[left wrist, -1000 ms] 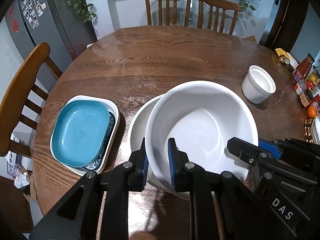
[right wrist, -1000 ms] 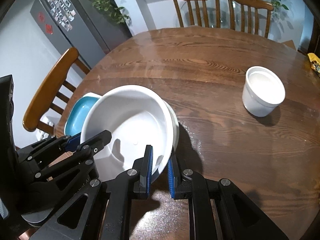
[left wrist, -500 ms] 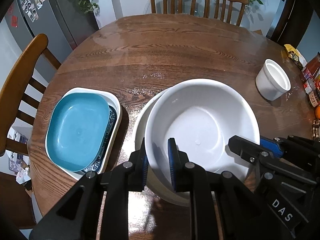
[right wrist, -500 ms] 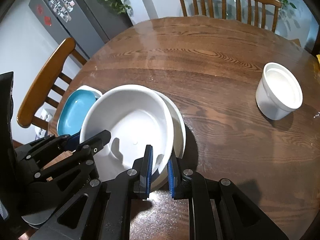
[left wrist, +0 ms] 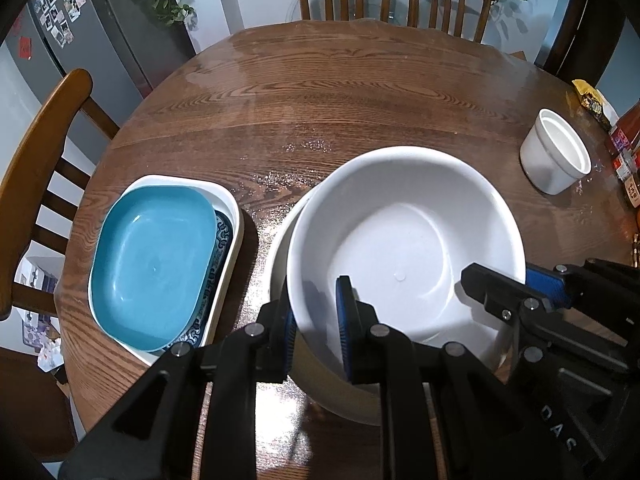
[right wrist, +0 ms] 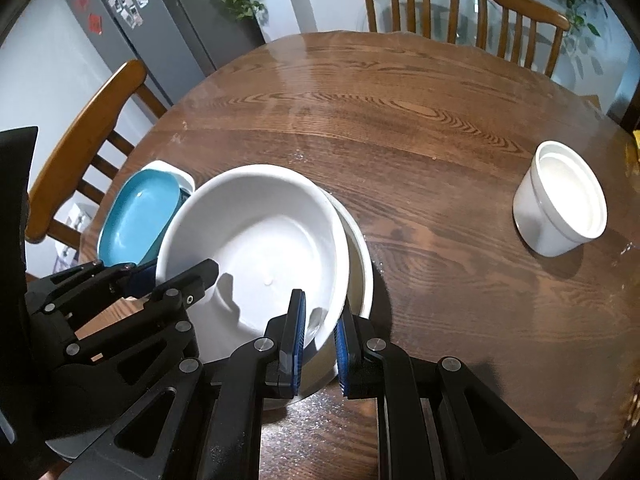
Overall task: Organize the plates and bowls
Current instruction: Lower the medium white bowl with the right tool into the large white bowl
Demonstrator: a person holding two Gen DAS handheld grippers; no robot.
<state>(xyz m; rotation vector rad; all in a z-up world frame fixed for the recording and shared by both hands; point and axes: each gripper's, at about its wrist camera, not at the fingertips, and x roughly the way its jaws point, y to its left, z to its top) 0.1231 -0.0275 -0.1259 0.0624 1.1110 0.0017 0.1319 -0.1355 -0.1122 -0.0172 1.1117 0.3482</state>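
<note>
Both claws are pinching the rim of the large white bowl — the left claw is gripping its near-left edge with one pad inside and one outside, and the right claw is doing the same on the near-right edge. The bowl is sitting inside a second white bowl, whose rim is peeking out around it; it is leaning a little off-centre, so I am judging it as nested but not yet settled flat.

On the left side of the bench a stack is already standing: a teal plate is lying on a blue patterned plate, and both are resting in a white rectangular dish. That part of the sorting is looking finished.

What is remaining, as far as can be seen: both claws are needing to let go of the large bowl once it is lying level in its partner, and the small white cup-shaped bowl — standing alone, well apart on the right — is not yet joined to any stack. It is probably going last, perhaps into the nested bowls. Overall the job is appearing more than half done.
</note>
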